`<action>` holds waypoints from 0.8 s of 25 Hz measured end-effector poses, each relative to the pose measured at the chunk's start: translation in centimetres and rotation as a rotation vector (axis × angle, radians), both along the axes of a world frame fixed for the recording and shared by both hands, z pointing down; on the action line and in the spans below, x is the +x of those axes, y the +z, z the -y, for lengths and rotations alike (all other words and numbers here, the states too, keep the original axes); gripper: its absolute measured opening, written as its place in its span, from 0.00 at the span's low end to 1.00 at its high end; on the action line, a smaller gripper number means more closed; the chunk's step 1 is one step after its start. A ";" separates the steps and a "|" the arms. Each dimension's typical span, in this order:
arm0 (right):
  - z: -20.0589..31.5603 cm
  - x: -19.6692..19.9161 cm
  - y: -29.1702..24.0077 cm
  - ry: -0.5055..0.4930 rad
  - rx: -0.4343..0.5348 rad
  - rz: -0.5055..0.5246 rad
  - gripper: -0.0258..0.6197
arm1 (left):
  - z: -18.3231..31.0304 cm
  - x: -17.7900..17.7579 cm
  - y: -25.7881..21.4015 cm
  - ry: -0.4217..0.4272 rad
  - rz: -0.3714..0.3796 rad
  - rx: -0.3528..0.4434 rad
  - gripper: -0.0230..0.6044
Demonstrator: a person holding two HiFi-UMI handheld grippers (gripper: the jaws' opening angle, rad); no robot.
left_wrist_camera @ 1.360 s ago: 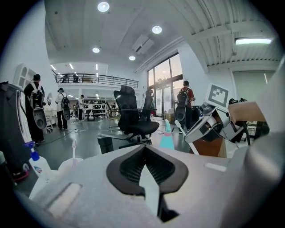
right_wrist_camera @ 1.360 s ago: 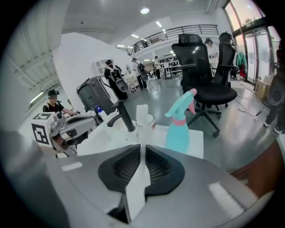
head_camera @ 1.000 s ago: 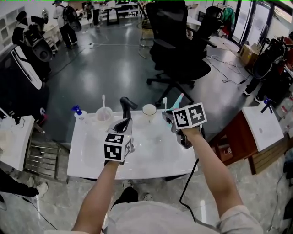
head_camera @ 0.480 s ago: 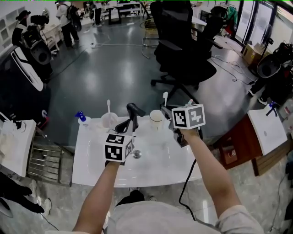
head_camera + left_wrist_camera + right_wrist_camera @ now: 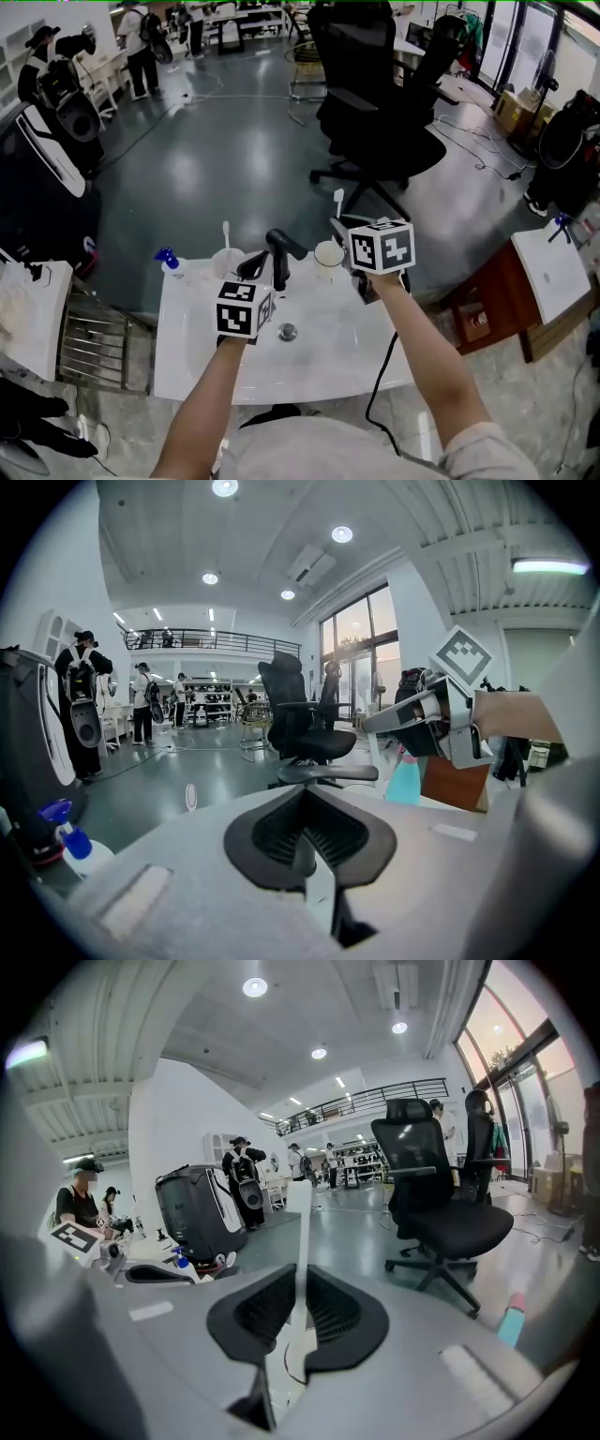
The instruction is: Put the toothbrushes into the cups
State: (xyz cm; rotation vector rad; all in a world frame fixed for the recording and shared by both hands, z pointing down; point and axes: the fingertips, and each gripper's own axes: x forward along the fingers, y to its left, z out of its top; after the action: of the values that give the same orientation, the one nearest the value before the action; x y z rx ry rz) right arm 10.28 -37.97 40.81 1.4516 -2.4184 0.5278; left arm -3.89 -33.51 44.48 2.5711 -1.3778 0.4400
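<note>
Gripping a white toothbrush [image 5: 338, 201] upright in the right gripper [image 5: 302, 1281], jaws pinched narrow on its handle, nearer than a second ago to the right cup [image 5: 328, 255] at the far edge of the white basin [image 5: 328, 361]. Reaching farther in, just left of the black faucet [image 5: 279, 251], with the left gripper [image 5: 302, 803], jaws together on nothing; left cup [image 5: 225, 263] already with a second toothbrush [image 5: 226, 234] in it.

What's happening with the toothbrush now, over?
Right gripper shut on toothbrush, upright by right cup. Left gripper shut, empty. Left cup already has a brush. Faucet close by, nothing blocking.
</note>
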 end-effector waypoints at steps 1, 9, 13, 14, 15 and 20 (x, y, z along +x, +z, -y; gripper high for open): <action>0.2 -0.1 0.3 0.002 0.002 -0.001 0.10 | 0.2 0.0 0.1 0.002 -0.001 -0.002 0.04; 1.2 -0.2 3.4 0.018 0.010 -0.047 0.10 | 1.5 -0.7 1.2 0.006 -0.007 -0.020 0.04; 1.1 -0.1 5.0 0.025 -0.006 -0.059 0.10 | 1.8 -0.6 1.5 0.013 -0.009 -0.023 0.04; 1.1 -0.1 5.4 0.026 -0.011 -0.062 0.10 | 1.8 -0.6 1.5 0.015 -0.009 -0.024 0.04; 1.1 -0.2 5.7 0.027 -0.016 -0.066 0.10 | 1.9 -0.6 1.5 0.016 -0.010 -0.026 0.04; 0.9 -0.2 7.3 0.032 -0.034 -0.080 0.10 | 1.9 -0.5 1.8 0.020 -0.007 -0.034 0.04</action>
State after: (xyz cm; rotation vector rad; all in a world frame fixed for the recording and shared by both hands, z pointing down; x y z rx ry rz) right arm 10.05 -38.87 48.13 1.4713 -2.3168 0.5060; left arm -4.44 -35.39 46.27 2.5594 -1.3312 0.4526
